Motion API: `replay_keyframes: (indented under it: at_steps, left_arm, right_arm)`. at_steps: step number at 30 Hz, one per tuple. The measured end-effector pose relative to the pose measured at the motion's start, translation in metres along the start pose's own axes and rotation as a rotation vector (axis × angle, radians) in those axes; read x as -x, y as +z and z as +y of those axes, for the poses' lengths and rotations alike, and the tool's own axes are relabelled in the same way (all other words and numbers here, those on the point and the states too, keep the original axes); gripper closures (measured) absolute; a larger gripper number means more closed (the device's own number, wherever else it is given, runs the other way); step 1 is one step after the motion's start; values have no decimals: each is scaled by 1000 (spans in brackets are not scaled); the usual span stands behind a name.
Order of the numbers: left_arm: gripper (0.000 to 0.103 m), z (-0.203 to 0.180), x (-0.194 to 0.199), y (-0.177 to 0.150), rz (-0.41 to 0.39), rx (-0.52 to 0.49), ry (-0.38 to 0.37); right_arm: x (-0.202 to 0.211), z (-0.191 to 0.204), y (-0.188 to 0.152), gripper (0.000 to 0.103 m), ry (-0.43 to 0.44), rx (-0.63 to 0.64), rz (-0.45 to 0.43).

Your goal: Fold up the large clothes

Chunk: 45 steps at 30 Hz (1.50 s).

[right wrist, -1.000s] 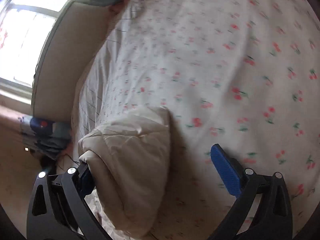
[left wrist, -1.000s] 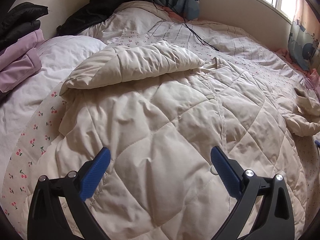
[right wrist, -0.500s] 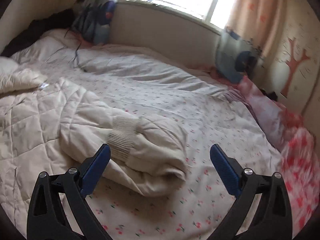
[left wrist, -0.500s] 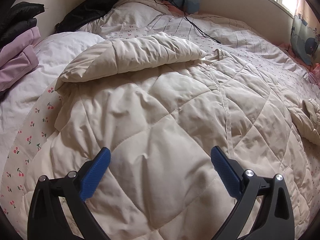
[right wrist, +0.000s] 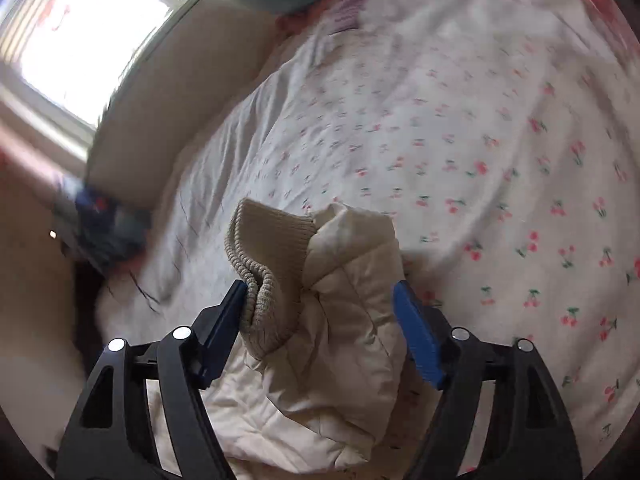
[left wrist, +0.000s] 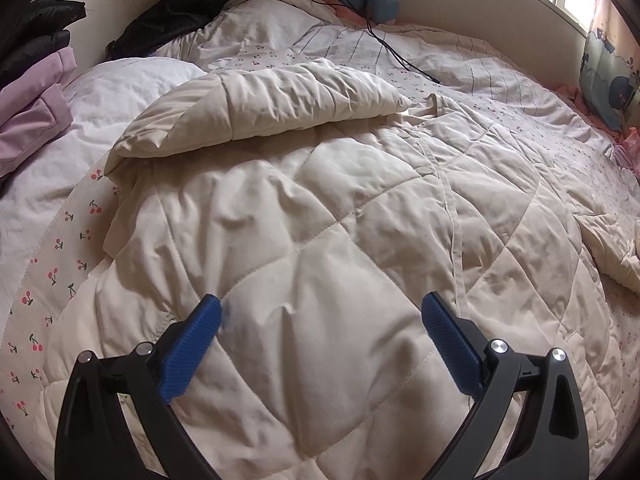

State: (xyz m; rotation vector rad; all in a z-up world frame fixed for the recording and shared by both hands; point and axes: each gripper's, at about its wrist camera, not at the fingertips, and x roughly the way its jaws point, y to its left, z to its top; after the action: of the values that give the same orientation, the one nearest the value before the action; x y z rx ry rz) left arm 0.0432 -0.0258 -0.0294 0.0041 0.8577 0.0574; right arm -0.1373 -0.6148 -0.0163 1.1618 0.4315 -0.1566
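A cream quilted jacket [left wrist: 340, 240] lies spread on the bed, one sleeve [left wrist: 272, 108] folded across its top. My left gripper [left wrist: 320, 320] hovers open just over the jacket's body, with nothing between its blue pads [left wrist: 192, 344]. In the right wrist view the jacket's other sleeve [right wrist: 352, 320], with its ribbed knit cuff [right wrist: 268, 264], sits between the jaws of my right gripper [right wrist: 322, 296]. Those jaws are closing. The left pad meets the cuff and the right pad stands at the sleeve's edge, with no squeeze showing.
The cherry-print bedspread [right wrist: 500, 160] covers the bed. Lilac clothes [left wrist: 32, 112] and dark garments [left wrist: 180, 12] lie at the far left. A black cable [left wrist: 396, 56] runs over the bedding, with a patterned cushion [left wrist: 604, 84] under the window at right.
The right gripper swung from level down over the sleeve end, and its jaws narrowed around the cuff. The left gripper stayed open over the jacket, hardly moving.
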Motion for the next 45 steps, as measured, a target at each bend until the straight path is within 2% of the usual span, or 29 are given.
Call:
replay_keyframes:
  at_steps: [2,4,8,11,12,13,14,15,16,18,20,22,23,24,25,26,27,28,29,30,32,34,35,36,38,39,41,43,45]
  left_arm:
    - [7,0,-1,0,4,-7,10]
    - [7,-2,-3,-1,5,-15,19]
    - [7,-7,-8,-3,17,-37,42]
    - [7,-8,-10,-3,18,-43,47]
    - [7,-8,-10,-3,17,-44,48]
    - [7,-7,-10,-3,19,-46,49]
    - [7,-7,-10,-3,18,-46,49]
    - [7,-7,-9,-3,13,-46,48]
    - [7,-7,-8,-3,8,-42,43]
    - [7,-6,-7,-2,-4,-40,44]
    - [7,-5,-3,-2,-15,-47,52]
    - [7,-6,2,0,-33,-57,50]
    - [7,-7,5,1,-46,-63,52]
    - [7,-7,8,2,-59,-72,55]
    - [7,-8,10,4,-69,-83,60]
    - [7,-8,14,7,-82,-100,70]
    - [7,-8,18,12,-96,-119,80]
    - [7,-6,23,18,-117,-134,91]
    - [7,-3,30,27,-144,-148,108]
    - [7,2,37,42,-172,-161,131]
    - [7,12,48,80,-214,-183,156]
    - [7,21,47,129,-238,-194,168]
    - [7,26,38,158,-227,-186,179]
    - [7,31,24,183,-189,-171,157]
    - [7,37,-16,224,-60,-129,79]
    - [7,39,-35,236,-7,-110,41]
    - [7,32,-82,256,120,-85,-11]
    - [7,23,-125,258,248,-45,-74]
    - [11,11,-158,249,386,13,-179]
  right_arm:
    - [18,-31,6,19,106,-85,16]
    - [23,-43,1,10,171,-77,51]
    - [3,-46,-11,8,200,-50,119]
    - [-10,-53,-8,8,196,-75,79]
    - [-12,-53,-8,18,185,-69,58]
    - [-15,-51,-7,54,161,-49,48]
    - [-20,-49,-3,76,116,-26,55]
    - [-24,-43,3,90,82,-12,52]
    - [-23,-32,9,93,84,12,25]
    - [-7,9,22,94,120,137,-51]
    - [9,41,34,94,164,204,-134]
    - [12,55,49,93,146,228,-181]
    - [4,55,53,92,104,244,-168]
    - [-16,47,56,81,16,255,-111]
    - [-36,32,56,63,-80,233,-27]
    - [-54,10,54,59,-177,180,45]
    - [-60,-15,49,59,-226,118,93]
    - [-60,-36,43,58,-214,55,114]
    - [-50,-57,38,58,-145,-8,97]
    - [-38,-69,35,58,-112,-45,78]
    - [-7,-82,30,56,-116,-72,26]
    - [29,-79,26,46,-164,-79,-58]
    - [41,-72,20,45,-150,-56,-92]
    - [50,-53,10,44,-114,0,-105]
    - [53,-14,-17,38,-43,115,-84]
    - [48,10,-38,32,9,175,-54]
    - [31,53,-87,30,99,275,26]
    - [2,87,-146,30,207,337,159]
    - [-24,114,-199,30,272,383,271]
